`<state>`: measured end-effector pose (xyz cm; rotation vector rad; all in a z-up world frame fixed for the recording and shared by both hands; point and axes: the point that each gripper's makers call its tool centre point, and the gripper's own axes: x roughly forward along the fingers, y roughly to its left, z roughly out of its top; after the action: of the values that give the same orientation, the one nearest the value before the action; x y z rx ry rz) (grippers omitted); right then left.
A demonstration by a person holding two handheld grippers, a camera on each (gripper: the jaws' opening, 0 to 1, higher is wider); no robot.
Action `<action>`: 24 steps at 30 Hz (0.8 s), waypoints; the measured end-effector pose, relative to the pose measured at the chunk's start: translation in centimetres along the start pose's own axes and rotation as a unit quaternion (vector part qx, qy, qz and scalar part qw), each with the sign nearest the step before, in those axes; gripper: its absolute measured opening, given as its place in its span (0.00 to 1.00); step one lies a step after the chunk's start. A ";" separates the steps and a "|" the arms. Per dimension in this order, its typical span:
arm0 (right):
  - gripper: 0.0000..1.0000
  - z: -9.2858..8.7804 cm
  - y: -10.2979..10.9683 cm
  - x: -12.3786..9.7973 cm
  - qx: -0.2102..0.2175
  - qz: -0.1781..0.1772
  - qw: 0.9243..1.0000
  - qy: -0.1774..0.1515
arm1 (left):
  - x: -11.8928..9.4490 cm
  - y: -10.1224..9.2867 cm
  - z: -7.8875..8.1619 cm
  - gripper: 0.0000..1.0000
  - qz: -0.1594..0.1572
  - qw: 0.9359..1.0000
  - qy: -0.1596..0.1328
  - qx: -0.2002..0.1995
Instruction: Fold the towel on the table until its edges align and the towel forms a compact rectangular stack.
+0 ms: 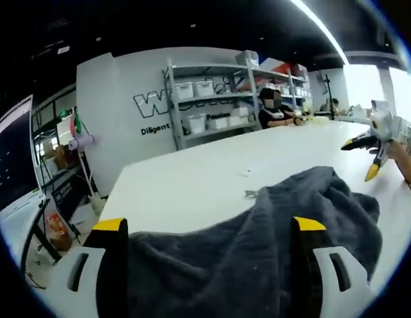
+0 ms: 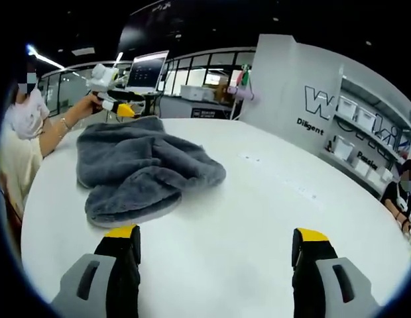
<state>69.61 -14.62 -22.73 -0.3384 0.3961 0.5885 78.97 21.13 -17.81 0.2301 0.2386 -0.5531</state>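
Towel: dark grey, thick pile, crumpled in a loose heap on the white table, not yet folded flat. Long axis in the right gripper view: from the rounded lobe nearest the camera, lower left, back toward the far edge beside the left hand-held gripper; a second lobe juts right toward the table's middle. In the left gripper view, the same towel bunched close to the lens, lying between and partly over the left hand-held gripper, jaws set wide, yellow tips either side of the cloth; cannot tell whether any cloth is pinched. Right hand-held gripper: jaws wide, nothing between them, poised above bare table just short of the towel's near lobe; seen also from the left gripper view at the far right, held off the towel. Surface: white, matte, broad, a few small scraps beyond the towel. Room: white wall with large dark lettering, metal shelving with white bins, a monitor, ceiling strip light, a seated person at the far end, a person at the table's edge.
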 end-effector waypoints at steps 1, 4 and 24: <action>0.94 0.1 0.0 0.1 0.003 0.000 1.000 -0.003 | 0.0 -0.4 0.0 0.99 -0.008 1.000 -0.003 -0.003; 0.83 0.4 0.3 0.7 0.001 -0.002 1.000 -0.011 | 0.0 -1.6 -0.6 0.99 -0.022 1.000 0.003 0.009; 0.27 0.7 5.4 5.3 -0.015 0.045 0.999 -0.018 | -0.5 -3.6 -0.7 0.99 -0.042 0.998 0.017 0.051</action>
<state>70.62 -7.67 -25.55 -0.3395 0.3706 0.6884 76.50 18.55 -18.89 0.3296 0.2532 -0.6467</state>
